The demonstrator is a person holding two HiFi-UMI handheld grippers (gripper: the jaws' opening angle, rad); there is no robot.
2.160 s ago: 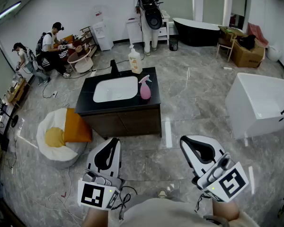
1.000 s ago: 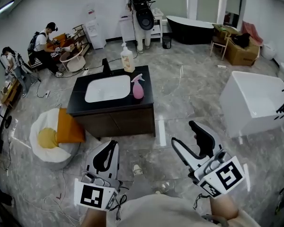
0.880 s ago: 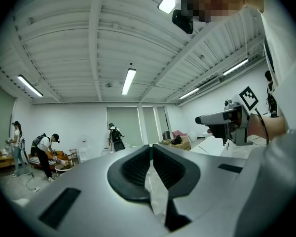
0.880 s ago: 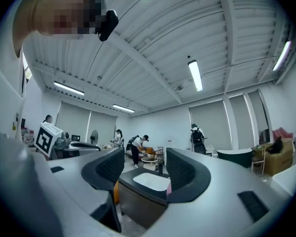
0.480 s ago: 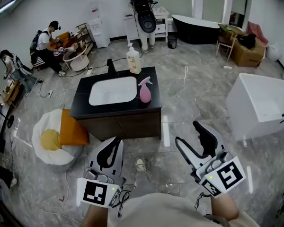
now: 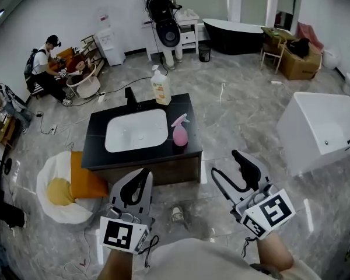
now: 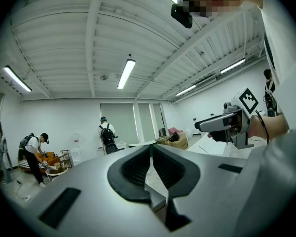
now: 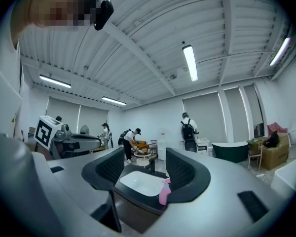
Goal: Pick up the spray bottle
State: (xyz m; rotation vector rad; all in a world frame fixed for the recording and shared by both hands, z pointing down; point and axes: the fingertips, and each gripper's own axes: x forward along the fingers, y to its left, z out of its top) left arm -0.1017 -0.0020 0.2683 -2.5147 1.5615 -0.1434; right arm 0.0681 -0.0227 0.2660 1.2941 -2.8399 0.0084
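Pink plastic spray bottle [image 6: 180,134] sits near the front right corner of the black vanity countertop [image 6: 182,107], just beside the white rectangular sink basin [image 6: 136,130]. A cream pump bottle [image 6: 160,90] stands at the back edge. The right gripper [image 6: 226,165] is low in front of the vanity, well apart from the bottle. Its jaws are spread wide with nothing in them, and in its own view the sink and bottle show far off through the gap. The left gripper [image 6: 142,174] has its jaws pressed together, empty. A white-and-yellow beanbag [image 6: 58,191] lies on the floor left of the vanity.
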